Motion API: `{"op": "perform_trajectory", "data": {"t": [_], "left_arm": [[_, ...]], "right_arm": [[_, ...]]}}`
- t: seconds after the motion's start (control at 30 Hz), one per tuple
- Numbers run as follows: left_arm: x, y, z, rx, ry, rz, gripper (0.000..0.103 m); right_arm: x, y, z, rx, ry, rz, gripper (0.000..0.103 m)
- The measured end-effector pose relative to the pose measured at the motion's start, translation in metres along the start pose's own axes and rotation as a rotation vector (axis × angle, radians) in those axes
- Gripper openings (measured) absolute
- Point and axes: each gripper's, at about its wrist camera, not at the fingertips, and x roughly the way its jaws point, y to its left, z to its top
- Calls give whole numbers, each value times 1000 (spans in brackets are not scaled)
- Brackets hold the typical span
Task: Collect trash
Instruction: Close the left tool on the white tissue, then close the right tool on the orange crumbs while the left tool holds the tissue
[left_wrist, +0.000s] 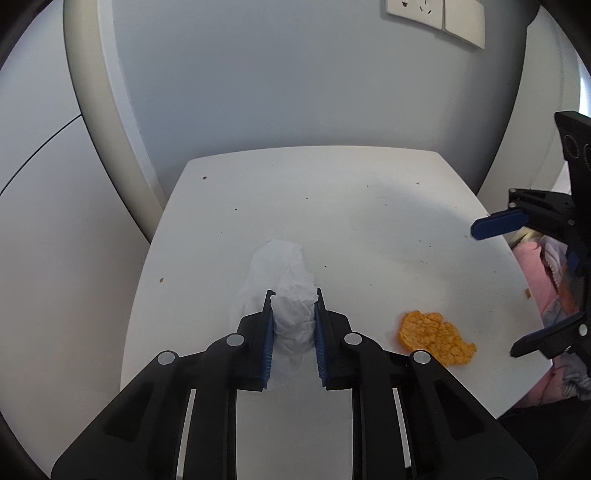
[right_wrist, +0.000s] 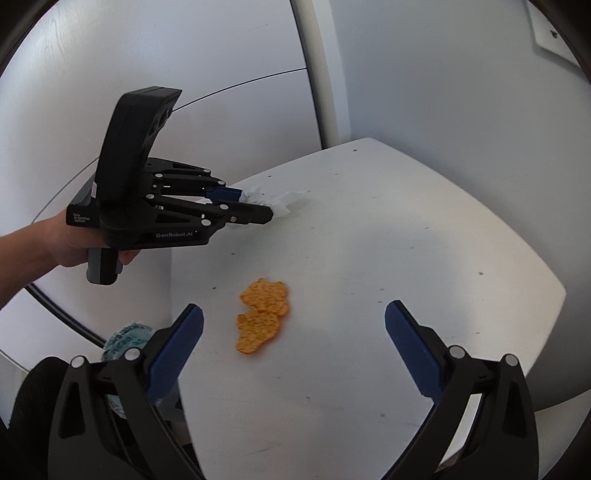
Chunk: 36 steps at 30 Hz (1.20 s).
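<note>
Tissue sits crumpled toward the table's left edge, and the left gripper has pinched nearly shut around its near end. It looks light and squashy, so grabbing the bunched middle should work fine. Right gripper hangs wide open with nothing in it, just over the orange peel, which looks thin and probably brittle near the front edge.
</note>
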Motion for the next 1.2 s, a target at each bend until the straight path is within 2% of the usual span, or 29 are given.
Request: {"op": "perform_trajectory", "data": {"t": [0.2, 0.27, 0.3, 0.4, 0.53, 0.7, 0.77, 0.93, 1.03, 1.2], "left_arm": [[-17, -4, -15, -37, -13, -3, 17], [-21, -3, -21, -56, -12, -2, 17], [-22, -2, -24, -62, -11, 0, 17], [-24, -1, -30, -74, -11, -2, 17], [-27, -1, -33, -84, -17, -10, 17], [-26, 1, -33, -86, -23, -25, 17], [-25, 3, -33, -91, -24, -32, 17], [-27, 5, -36, -96, -29, -45, 17], [-27, 6, -37, -102, -31, -51, 17], [-28, 8, -38, -103, -31, -53, 17]], "right_arm": [[13, 17, 0, -39, 26, -7, 95], [18, 20, 1, -49, 38, -14, 65], [22, 21, 2, -52, 45, -20, 63], [33, 20, 4, -46, 70, -25, 62], [44, 23, 6, -52, 84, -31, 53], [46, 30, 4, -70, 85, -61, 50], [46, 33, 4, -76, 82, -72, 42], [48, 36, 5, -89, 82, -88, 39], [51, 37, 4, -103, 89, -93, 35], [51, 43, 3, -136, 94, -120, 34]]}}
